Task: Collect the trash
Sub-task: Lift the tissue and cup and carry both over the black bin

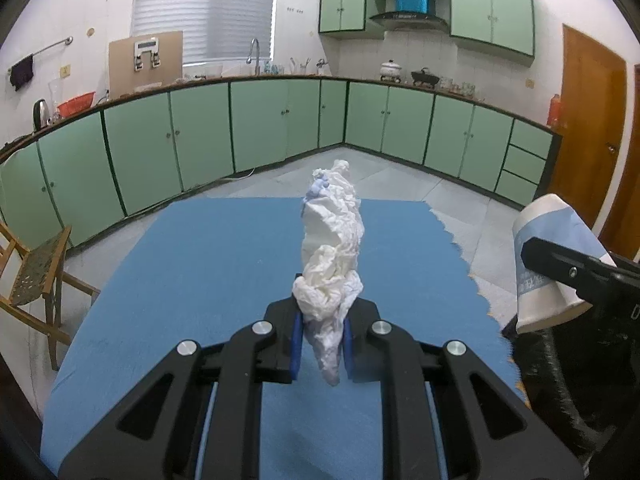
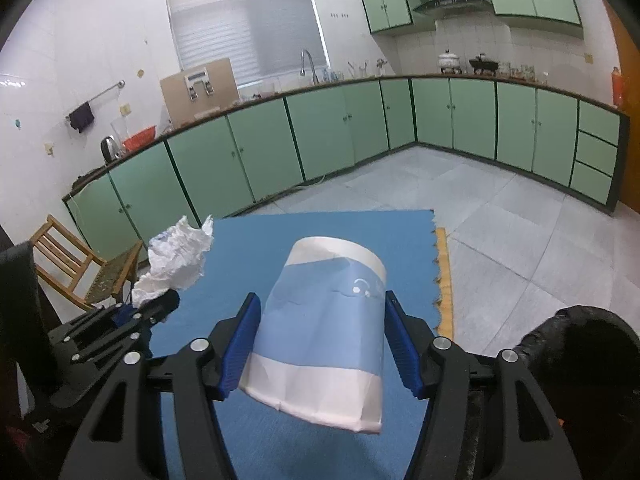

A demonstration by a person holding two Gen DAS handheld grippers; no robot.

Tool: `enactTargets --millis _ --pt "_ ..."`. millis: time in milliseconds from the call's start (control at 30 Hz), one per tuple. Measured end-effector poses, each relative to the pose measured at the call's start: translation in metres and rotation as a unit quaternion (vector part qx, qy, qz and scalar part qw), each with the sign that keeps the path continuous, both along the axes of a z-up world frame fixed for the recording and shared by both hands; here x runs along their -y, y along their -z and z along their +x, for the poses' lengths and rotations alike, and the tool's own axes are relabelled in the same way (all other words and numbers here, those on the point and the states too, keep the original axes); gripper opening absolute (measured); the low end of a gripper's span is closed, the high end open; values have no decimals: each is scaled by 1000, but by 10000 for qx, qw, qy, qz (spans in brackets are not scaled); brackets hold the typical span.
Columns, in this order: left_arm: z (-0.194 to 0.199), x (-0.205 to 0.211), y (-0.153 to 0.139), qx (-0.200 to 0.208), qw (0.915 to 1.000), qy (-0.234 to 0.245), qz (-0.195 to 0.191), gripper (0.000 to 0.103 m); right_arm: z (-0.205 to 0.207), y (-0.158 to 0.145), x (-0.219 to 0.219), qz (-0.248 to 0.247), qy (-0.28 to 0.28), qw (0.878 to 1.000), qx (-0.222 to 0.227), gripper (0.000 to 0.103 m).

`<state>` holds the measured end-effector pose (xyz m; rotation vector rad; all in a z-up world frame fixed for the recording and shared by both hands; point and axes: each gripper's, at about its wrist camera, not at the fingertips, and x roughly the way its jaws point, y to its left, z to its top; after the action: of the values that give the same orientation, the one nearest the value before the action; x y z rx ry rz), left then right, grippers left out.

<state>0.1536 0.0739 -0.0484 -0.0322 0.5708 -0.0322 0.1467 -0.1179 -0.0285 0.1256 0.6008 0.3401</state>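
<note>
Two loads up: I'd keep my left gripper (image 1: 322, 344) pinching the crumpled tissue (image 1: 332, 248), my right gripper (image 2: 322, 344) squeezing the paper cup (image 2: 320, 336) gently, avoiding crushing.

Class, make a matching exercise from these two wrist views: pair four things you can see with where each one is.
Things:
1. crumpled tissue
2. paper cup
3. wooden chair
4. kettle

Places:
A. on the floor beside the blue mat
B. on the countertop
C. in the right gripper
D. in the left gripper

Pairs: 1-D, 2-C, 3-A, 4-B
</note>
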Motion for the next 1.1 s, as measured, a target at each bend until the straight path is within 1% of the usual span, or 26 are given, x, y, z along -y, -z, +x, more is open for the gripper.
enactTargets --millis 233,433,567,800,1100 --pt "-23 25 -13 163 9995 264 -99 14 -27 -15 19 1 96 9998 178 61" --pt "-28 54 -17 222 9980 571 -179 14 -47 -26 50 -57 365 9988 308 61" --pt "-31 81 -20 273 9959 833 -211 14 -60 -32 74 -108 605 9974 386 61" --pt "-33 134 -18 283 9893 1402 -289 14 -85 -32 120 -221 1120 9925 446 61" --pt "-36 199 -7 217 9782 2046 -267 14 -104 -16 179 -313 1777 9831 297 59"
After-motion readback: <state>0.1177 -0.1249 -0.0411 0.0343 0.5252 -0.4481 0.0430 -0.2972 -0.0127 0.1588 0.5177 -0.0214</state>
